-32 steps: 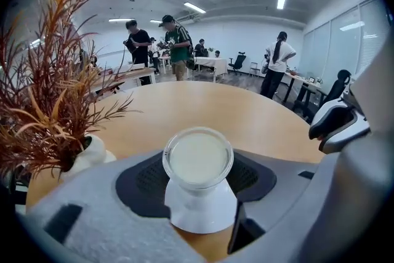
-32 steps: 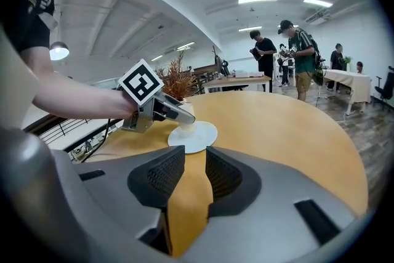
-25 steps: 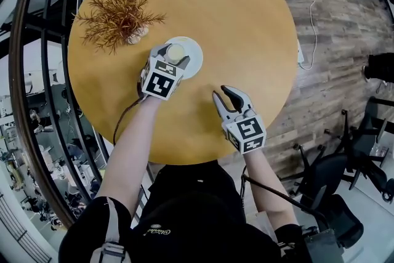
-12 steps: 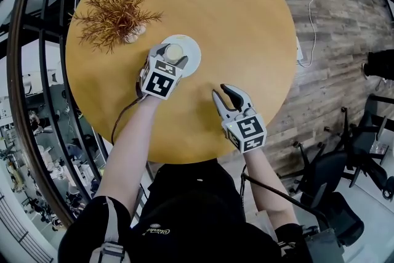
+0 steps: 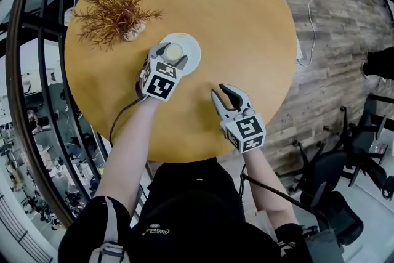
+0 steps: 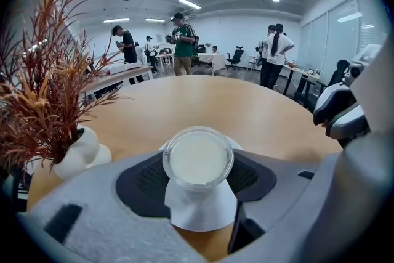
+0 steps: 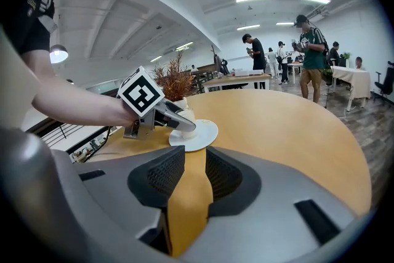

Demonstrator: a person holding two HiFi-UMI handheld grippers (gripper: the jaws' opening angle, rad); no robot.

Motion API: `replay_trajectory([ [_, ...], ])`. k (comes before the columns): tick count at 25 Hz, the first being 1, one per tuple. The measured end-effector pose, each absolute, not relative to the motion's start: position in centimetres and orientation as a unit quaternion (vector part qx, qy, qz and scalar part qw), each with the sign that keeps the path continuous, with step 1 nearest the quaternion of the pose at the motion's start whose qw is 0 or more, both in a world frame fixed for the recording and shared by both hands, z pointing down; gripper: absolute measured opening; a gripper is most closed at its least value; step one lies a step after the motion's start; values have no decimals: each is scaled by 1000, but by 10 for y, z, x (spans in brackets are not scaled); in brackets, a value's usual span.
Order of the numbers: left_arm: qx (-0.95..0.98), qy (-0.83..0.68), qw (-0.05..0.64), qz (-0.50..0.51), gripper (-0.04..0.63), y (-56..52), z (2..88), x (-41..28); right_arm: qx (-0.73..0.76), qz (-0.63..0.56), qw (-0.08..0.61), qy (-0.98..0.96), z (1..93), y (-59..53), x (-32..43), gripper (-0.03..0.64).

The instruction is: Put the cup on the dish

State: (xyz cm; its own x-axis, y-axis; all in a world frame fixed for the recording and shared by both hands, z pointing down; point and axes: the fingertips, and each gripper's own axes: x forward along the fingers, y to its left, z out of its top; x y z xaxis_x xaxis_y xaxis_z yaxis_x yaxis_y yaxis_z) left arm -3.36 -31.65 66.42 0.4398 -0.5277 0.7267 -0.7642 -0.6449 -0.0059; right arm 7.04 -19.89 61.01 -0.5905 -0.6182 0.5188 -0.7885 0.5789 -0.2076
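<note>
A small cup (image 5: 175,50) with a pale, milky top stands upright on the white dish (image 5: 192,46) on the round wooden table (image 5: 246,21). My left gripper (image 5: 174,54) reaches over the dish from the near side, with a dark pad against each side of the cup (image 6: 197,158). The dish (image 6: 200,215) shows below and behind the cup between the jaws. My right gripper (image 5: 220,94) hovers over bare table to the right and nearer me, open with nothing between its fingers. From there I see the dish (image 7: 203,132) with the left gripper (image 7: 180,123) over it.
A dried brown plant (image 5: 117,9) in a white pot stands just left of the dish, close to the left gripper. The table edge runs near my body. A dark railing (image 5: 24,71) is at the left. People stand far off in the room.
</note>
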Motion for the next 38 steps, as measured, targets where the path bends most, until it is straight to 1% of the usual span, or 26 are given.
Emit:
replay_trajectory([
  [5, 838, -404, 153, 333, 267, -318, 664, -33, 404, 213, 200, -867, 611, -197, 67, 94],
  [16, 840, -420, 143, 312, 270, -318, 663, -36, 415, 212, 196, -863, 609, -195, 69, 94],
  [19, 838, -425, 144, 310, 272, -317, 663, -35, 418, 213, 196, -861, 609, -194, 74, 94],
  [23, 837, -430, 149, 305, 299, -317, 662, -36, 419, 213, 196, -860, 611, -194, 75, 94],
  [32, 839, -430, 155, 294, 299, -314, 652, -35, 421, 214, 191, -861, 607, -194, 75, 94],
  [38, 844, -430, 147, 285, 299, -314, 637, -37, 424, 209, 189, -861, 602, -196, 76, 94],
])
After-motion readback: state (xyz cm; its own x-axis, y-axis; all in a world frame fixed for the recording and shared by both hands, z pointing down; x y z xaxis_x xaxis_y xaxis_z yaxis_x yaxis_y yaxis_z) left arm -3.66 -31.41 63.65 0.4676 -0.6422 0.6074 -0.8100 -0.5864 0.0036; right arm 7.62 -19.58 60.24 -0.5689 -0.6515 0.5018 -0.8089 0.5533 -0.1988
